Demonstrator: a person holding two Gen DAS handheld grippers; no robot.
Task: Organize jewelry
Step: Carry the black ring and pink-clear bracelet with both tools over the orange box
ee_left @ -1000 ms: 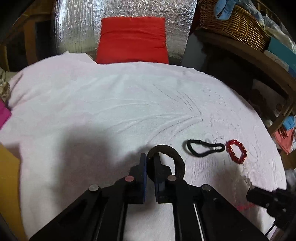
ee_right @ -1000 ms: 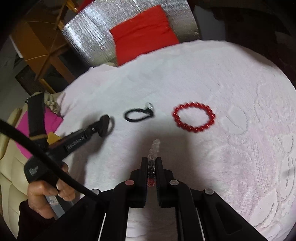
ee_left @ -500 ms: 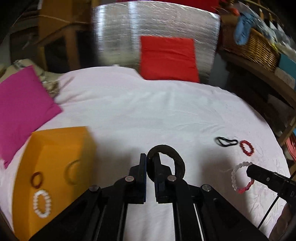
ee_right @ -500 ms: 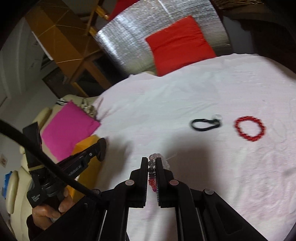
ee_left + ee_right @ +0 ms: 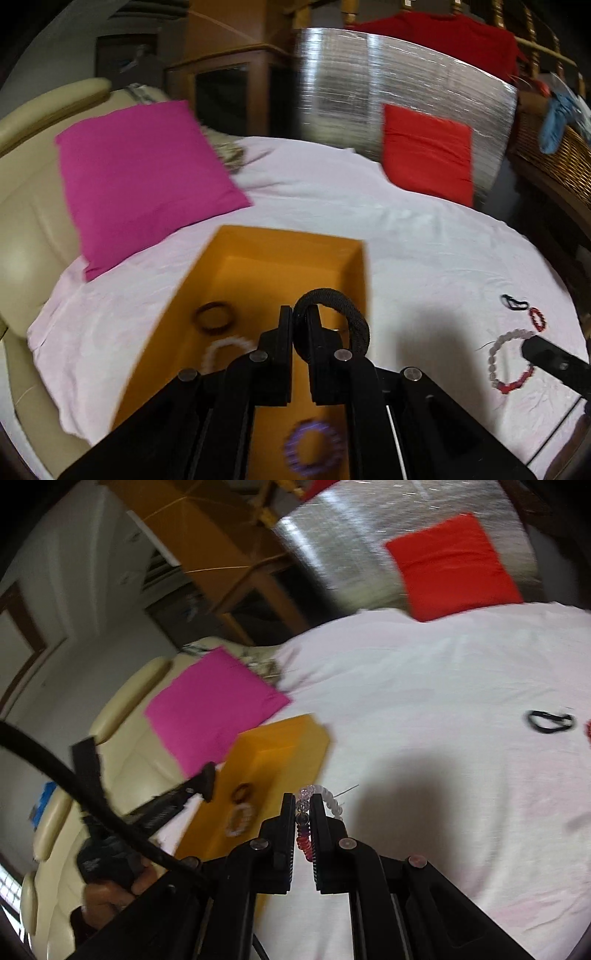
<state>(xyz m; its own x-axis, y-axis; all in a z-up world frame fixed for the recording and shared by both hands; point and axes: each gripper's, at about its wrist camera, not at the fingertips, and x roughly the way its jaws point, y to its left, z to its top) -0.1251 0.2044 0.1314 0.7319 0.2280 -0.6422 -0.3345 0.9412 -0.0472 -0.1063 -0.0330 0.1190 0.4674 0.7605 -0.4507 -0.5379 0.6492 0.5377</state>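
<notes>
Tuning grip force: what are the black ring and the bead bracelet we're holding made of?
Black ring: looks like braided fabric or cord, matte, with a woven texture; likely soft. Bead bracelet: glossy beads, clear to pink and red, translucent; glass or plastic, can't tell which.

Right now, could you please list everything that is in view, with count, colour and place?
box: 1, orange, on the sheet
bracelets in the box: 3; brown, white, purple
black loop: 1, on the sheet, far right
red bead bracelet: 1, beside the loop
cushions: 2; magenta, red
sheet: 1, pale pink
left gripper: shut on black band, above the box
right gripper: shut on clear-and-red bracelet
</notes>
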